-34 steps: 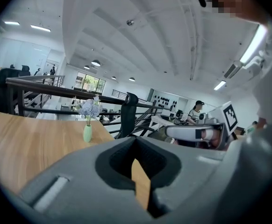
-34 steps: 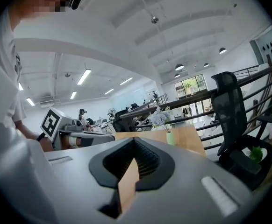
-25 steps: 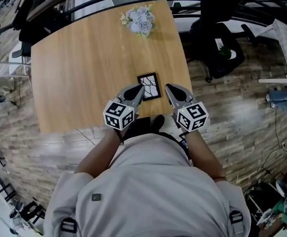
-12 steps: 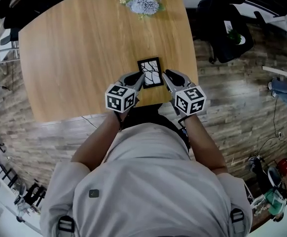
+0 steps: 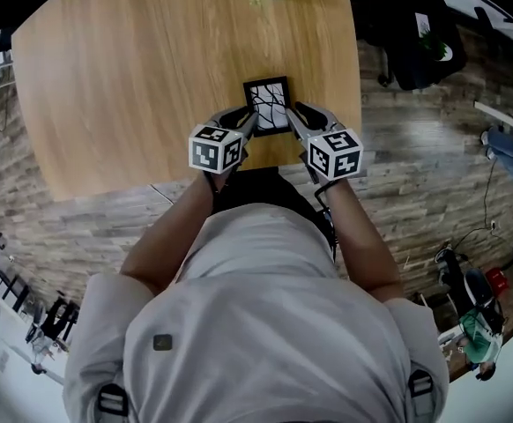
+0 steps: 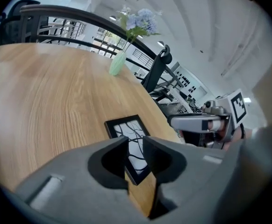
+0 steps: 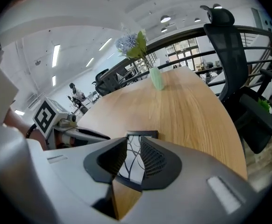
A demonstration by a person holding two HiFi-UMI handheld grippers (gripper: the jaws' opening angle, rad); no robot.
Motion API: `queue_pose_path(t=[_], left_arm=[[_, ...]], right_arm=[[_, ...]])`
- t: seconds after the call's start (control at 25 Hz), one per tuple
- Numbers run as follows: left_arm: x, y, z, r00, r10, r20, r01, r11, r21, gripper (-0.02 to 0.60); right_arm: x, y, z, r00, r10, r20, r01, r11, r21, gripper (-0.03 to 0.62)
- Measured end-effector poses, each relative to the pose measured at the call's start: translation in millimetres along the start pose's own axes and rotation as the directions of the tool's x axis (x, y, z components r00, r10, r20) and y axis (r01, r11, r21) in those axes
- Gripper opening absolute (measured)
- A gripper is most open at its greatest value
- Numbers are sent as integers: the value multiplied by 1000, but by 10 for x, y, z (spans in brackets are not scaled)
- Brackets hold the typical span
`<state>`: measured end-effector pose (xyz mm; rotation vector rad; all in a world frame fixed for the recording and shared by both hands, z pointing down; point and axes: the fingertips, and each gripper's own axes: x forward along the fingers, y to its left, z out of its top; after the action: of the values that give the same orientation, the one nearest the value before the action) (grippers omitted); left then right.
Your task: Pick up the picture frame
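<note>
Head view shows both grippers lower than a second ago, now flanking the black picture frame (image 5: 267, 106) with its branch print, which lies flat on the pale wooden bench (image 5: 107, 77) close to the near edge. The left gripper (image 5: 247, 123) and right gripper (image 5: 293, 116) have just been opening. Each stands with jaws apart, a near corner of the frame between them, pads not pressing. We judge the grasp comes next. Bare wood runs left and ahead, and the green vase of pale flowers (image 6: 118, 62) stands well apart.
</note>
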<state>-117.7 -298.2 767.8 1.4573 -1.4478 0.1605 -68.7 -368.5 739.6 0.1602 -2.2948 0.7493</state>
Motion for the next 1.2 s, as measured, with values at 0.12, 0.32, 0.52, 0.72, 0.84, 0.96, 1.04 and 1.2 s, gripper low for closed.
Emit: queue_pose_path(t=[0.12,0.32,0.52,0.72,0.84,0.96,1.04,1.2], left_arm=[[121,158,-100,1000,13,-20,-14,999,-50,101],[262,267,-200,998,26,-52,-31,996,-79,114],[384,336,-248,996,31,-84,-39,995,-95,130],[449,336,-255,995,50,-91,-57,995,-85,120],[444,334,-258,992,78,-96,-85,994,-66,110],[439,340,-263,989,102,-103,-107,993,-49,110],[444,339,-272,989,107,-104,-112,993,-45,110],[451,344,-275,989,111,-94,-116,992,-44,110]], right_arm=[[130,-65,-107,999,-3,-37,3,1000,11,110],[277,-183,-302,996,-22,-92,23,1000,17,110],[424,-303,-400,990,-46,-134,47,999,0,114],[510,-380,-504,984,-83,-159,79,996,-30,115],[514,-402,-515,979,-138,-149,131,990,-54,80],[545,-398,-528,974,-175,-145,165,983,-78,93],[568,-408,-556,971,-188,-146,177,981,-82,100],[585,-416,-570,972,-188,-143,179,981,-73,98]])
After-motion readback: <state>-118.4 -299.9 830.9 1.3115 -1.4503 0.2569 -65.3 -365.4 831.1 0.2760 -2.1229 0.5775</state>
